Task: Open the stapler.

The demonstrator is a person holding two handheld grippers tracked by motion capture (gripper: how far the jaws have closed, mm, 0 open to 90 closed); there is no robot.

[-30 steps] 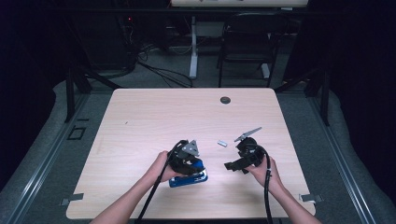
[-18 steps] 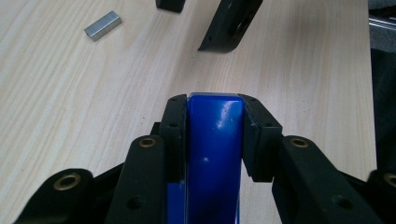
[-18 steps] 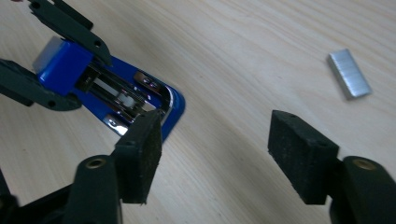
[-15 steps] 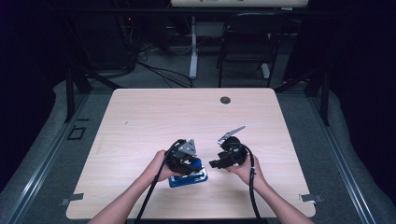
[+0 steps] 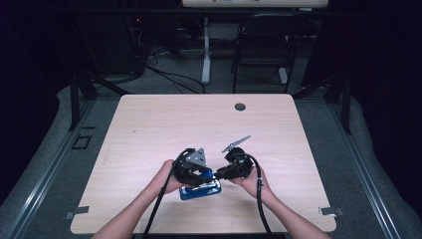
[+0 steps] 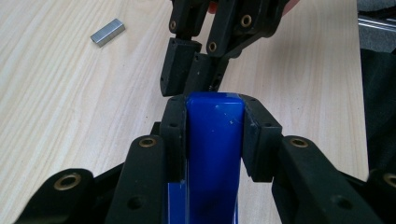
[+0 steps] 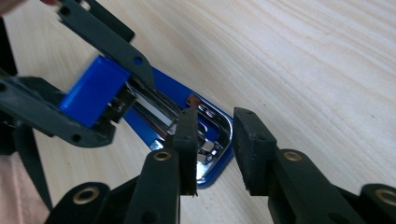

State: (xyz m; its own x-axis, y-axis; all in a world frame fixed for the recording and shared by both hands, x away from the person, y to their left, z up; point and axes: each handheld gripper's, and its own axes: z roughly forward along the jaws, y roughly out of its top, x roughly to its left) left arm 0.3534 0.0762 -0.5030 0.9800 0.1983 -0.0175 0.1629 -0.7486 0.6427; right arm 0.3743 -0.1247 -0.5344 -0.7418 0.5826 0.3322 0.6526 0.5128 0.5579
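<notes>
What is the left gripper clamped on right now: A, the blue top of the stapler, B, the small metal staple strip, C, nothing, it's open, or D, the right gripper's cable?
A: in the left gripper view the left gripper has both jaws pressed against the sides of the stapler's blue top, while the staple strip lies apart on the table.

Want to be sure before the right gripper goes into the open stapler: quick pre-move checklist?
1. Left gripper clamped on the stapler's blue top arm: ok.
2. Stapler held open, metal staple channel exposed: ok.
3. Right gripper open, jaws apart over the stapler's front end: ok.
4. Right gripper carrying anything: ok, nothing between its jaws.
5. Staple strip lying loose on the table, not yet picked up: not ok if loading is next.
6. Staples already in the channel: cannot tell.
</notes>
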